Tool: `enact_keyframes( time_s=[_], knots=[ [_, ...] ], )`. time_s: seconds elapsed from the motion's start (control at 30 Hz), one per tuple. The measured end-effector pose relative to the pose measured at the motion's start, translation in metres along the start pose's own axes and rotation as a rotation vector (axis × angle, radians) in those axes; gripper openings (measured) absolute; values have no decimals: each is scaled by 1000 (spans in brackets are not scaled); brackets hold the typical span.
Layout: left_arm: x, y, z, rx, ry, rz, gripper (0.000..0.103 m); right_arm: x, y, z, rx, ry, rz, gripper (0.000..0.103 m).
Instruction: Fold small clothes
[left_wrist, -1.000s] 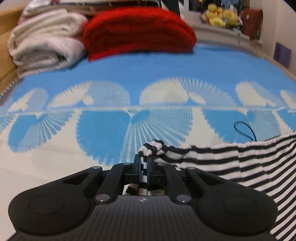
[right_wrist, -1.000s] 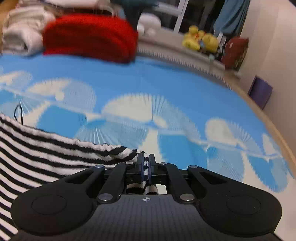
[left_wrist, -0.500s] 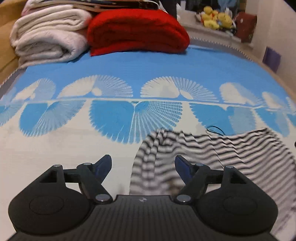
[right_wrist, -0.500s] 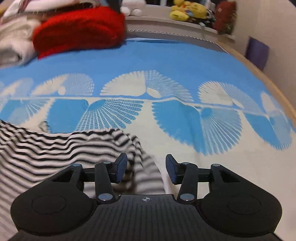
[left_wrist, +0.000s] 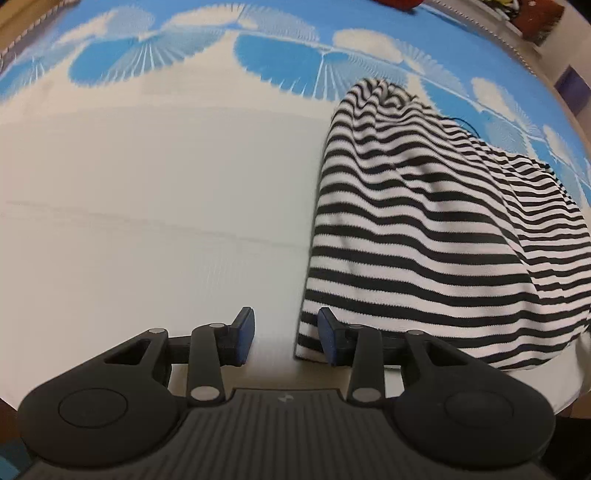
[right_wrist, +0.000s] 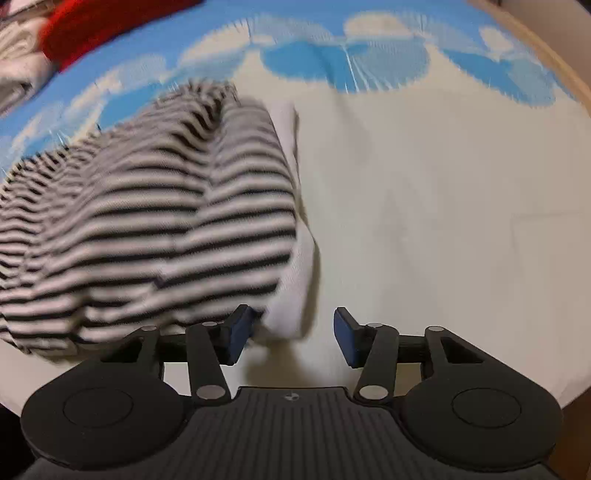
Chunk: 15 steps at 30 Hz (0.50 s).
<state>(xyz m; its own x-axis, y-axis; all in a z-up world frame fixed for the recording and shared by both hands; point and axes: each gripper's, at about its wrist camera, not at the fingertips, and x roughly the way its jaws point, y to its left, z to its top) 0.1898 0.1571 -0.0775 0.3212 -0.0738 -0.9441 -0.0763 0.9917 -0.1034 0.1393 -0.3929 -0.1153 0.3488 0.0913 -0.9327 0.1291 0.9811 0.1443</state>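
The bedspread (left_wrist: 147, 177), blue fans above and cream below, fills both views as the folding surface. The striped garment (left_wrist: 424, 229) lies humped on it, right of centre in the left view and left of centre in the right (blurred there), likely doubled over. Left tongs (left_wrist: 284, 334) and right tongs (right_wrist: 290, 338) stand apart at its near corners, gripping nothing. A red blanket (right_wrist: 99, 22) is cut off upper left.

place: home bedroom | evidence: patterned bedspread (left_wrist: 147, 184); red blanket (right_wrist: 92, 26); folded pale linens (right_wrist: 14, 55)
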Motion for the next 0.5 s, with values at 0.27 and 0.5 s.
enact_keyframes(
  time_s=[0.27,0.5],
  knots=[
    [25,-12,4,55,89,-9,45,14,18,0,-95,14,-15,56],
    [10,-20,7,141,-19,10,2,0,25,4,-181,-56,34,14]
  ],
)
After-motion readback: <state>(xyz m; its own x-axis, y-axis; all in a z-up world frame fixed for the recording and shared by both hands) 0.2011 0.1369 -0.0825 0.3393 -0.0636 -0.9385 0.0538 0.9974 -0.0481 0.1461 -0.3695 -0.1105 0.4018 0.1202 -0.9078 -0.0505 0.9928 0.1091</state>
